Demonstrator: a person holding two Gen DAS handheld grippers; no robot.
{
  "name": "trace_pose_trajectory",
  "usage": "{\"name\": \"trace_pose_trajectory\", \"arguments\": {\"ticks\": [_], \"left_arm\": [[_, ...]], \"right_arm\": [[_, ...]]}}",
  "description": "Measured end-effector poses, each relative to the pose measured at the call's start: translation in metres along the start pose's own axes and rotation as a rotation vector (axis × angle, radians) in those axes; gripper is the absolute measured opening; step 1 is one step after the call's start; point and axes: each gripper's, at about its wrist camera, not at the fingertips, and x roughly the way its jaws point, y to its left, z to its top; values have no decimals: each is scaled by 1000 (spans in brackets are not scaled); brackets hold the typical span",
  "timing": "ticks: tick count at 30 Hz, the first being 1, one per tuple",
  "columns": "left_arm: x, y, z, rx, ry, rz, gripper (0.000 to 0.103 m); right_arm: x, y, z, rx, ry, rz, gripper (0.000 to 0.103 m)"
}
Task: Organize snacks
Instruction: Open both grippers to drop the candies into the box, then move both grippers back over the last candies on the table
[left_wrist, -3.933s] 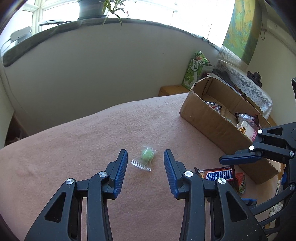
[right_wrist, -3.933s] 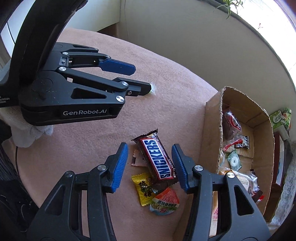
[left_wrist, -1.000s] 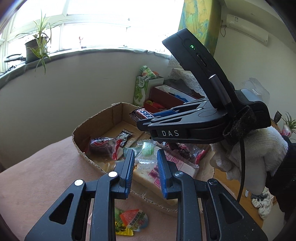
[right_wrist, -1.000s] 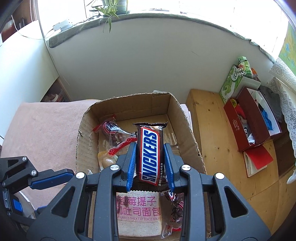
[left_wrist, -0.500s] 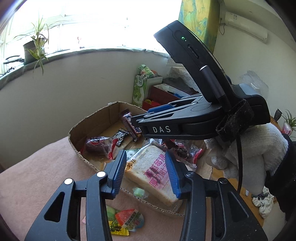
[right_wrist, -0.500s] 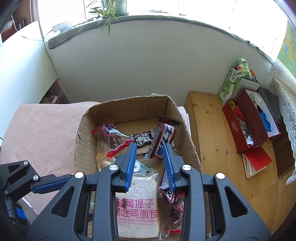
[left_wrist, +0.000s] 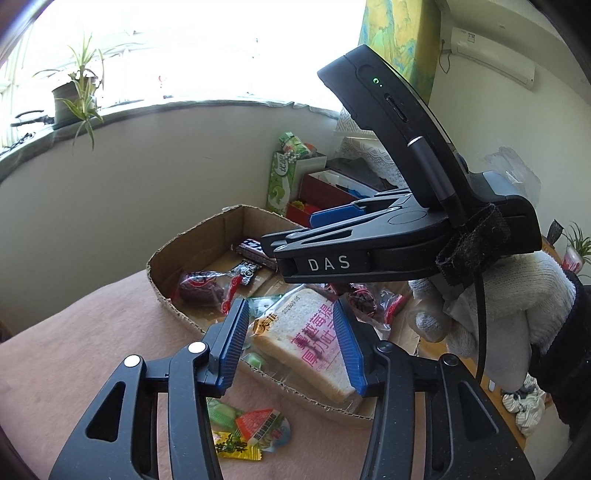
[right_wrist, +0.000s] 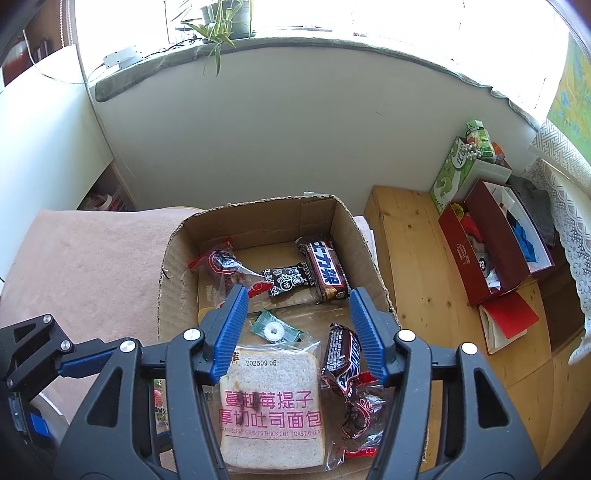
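A brown cardboard box (right_wrist: 177, 236) (left_wrist: 192, 240) sits on the pink cloth and holds several snacks. The Snickers bar (right_wrist: 327, 271) lies flat at the box's far right; it also shows in the left wrist view (left_wrist: 253, 251). A second Snickers (right_wrist: 345, 363) lies beside a bagged toast slice (right_wrist: 271, 406) (left_wrist: 306, 343). A small green candy packet (left_wrist: 254, 359) lies just inside the box's near wall. My right gripper (right_wrist: 297, 332) is open and empty above the box. My left gripper (left_wrist: 291, 343) is open and empty at the box's near edge. The right gripper's black body (left_wrist: 369, 243) hangs over the box.
Small snack packets, green, orange and yellow (left_wrist: 251, 428), lie on the pink cloth (left_wrist: 74, 332) outside the box's near wall. A wooden bench (right_wrist: 417, 266) with a red box (right_wrist: 495, 240) and a green tissue box (right_wrist: 454, 173) stands to the right. A curved wall is behind.
My right gripper opened and let go of the Snickers bar, which dropped flat into the far right of the box. My left gripper opened wider after letting the green candy fall into the box.
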Motion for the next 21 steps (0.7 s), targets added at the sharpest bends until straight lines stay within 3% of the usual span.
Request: {"name": "trace_pose_trajectory", "arguments": {"ticks": [11, 21], "left_arm": [[-39, 48, -12, -54, -25, 57, 48], [-58, 94, -41, -148, 13, 81, 48]], "right_arm": [[-23, 3, -18, 72, -48, 31, 60], [-60, 26, -55, 128, -145, 92, 60]]}}
